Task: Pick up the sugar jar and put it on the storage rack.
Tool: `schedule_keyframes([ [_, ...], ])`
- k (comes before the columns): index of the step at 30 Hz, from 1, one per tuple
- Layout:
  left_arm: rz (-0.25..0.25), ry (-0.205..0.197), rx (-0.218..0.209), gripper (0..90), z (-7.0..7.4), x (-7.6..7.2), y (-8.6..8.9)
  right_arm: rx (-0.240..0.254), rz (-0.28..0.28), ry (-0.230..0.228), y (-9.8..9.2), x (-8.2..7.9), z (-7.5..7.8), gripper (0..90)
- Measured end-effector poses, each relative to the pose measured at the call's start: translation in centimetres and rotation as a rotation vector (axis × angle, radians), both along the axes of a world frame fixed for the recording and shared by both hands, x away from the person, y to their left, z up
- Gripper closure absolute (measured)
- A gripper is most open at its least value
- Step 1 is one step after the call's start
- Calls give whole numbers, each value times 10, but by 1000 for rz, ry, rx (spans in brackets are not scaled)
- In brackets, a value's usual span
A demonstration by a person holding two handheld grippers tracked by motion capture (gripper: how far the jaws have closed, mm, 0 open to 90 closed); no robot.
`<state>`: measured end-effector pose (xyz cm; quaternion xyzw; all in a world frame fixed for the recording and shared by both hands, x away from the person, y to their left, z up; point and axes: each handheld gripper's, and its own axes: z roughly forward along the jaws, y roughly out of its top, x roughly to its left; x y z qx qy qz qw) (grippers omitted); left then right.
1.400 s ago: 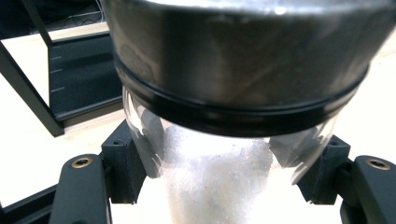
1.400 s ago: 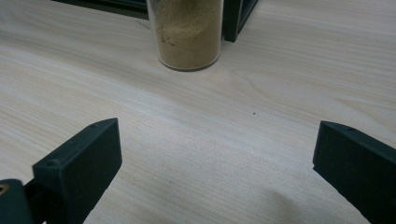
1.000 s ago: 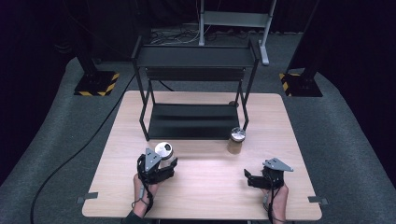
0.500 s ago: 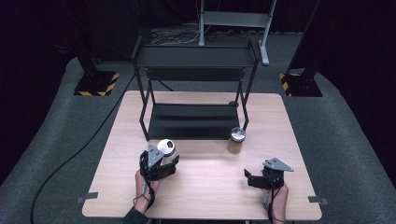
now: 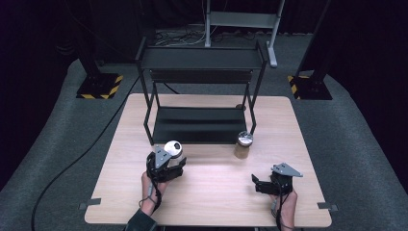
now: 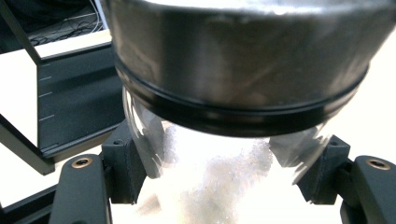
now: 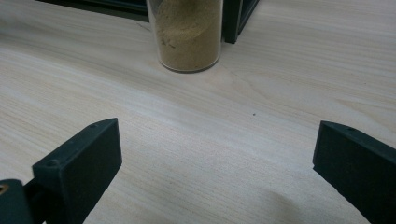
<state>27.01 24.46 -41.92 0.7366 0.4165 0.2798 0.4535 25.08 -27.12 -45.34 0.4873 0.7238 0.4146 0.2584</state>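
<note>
The left gripper (image 5: 168, 166) is seen clamped on a glass jar (image 6: 219, 186) of white grains with a metal lid (image 6: 243, 60), held tilted above the table (image 5: 211, 202) near its front left. The right gripper (image 7: 215, 182) is held low at the front right, its jaws spread wide with nothing between them. Beyond it, a second jar (image 7: 189, 32) of tan powder is shown upright on the table, just beside the black rack's (image 5: 197, 125) front right leg.
</note>
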Motion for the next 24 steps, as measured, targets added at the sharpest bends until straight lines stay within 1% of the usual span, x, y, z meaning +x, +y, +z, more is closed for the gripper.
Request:
schedule_keyframes([
  [10, 2, 6, 7, 299, 2, 11, -1, 1, 1, 1, 0, 0, 0, 3],
  [19, 0, 4, 6, 299, 4, 17, -5, 1, 2, 3, 0, 1, 0, 3],
  [24, -5, 5, 17, 299, 6, 21, -7, 2, 3, 2, -1, 1, 0, 3],
])
